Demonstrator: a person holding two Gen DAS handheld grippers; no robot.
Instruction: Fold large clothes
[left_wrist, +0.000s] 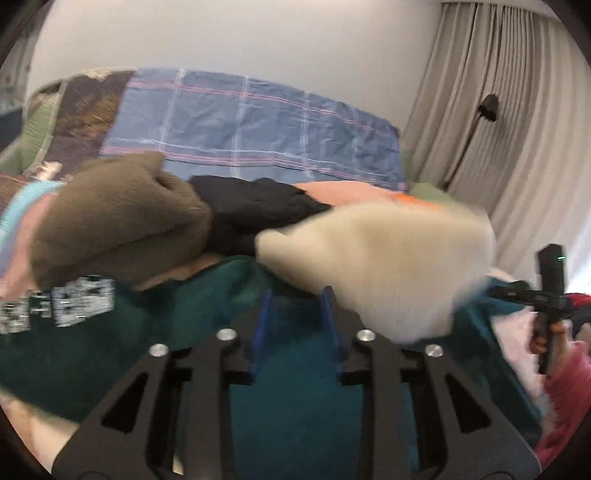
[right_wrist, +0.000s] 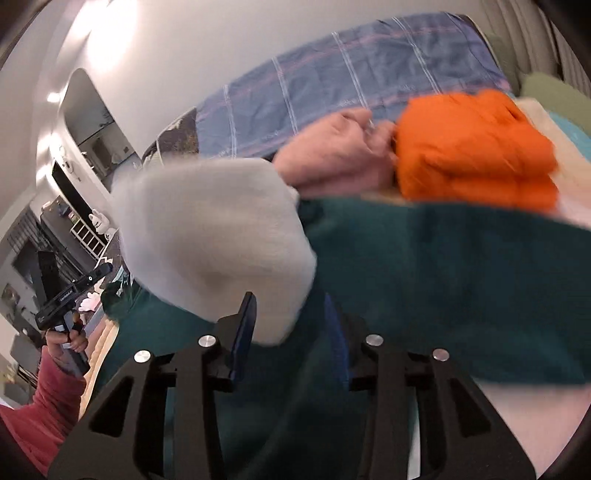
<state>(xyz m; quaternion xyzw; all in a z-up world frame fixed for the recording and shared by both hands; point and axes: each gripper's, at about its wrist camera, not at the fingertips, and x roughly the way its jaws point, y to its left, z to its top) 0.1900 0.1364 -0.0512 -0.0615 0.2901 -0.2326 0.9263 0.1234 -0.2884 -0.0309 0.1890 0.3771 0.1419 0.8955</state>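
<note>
A dark teal garment with white print lies spread under both grippers. My left gripper hovers low over it, its blue fingers apart and only teal cloth showing in the gap. My right gripper also stands open; a teal fold runs up between its fingers and hides part of the right one. Neither pair of pads visibly presses on the cloth. Both views are blurred by motion.
Folded clothes are stacked behind: brown, black, cream, pink, orange. A blue plaid cover lies beyond them, and curtains hang at the right. A person's hand in a red sleeve grips the other tool.
</note>
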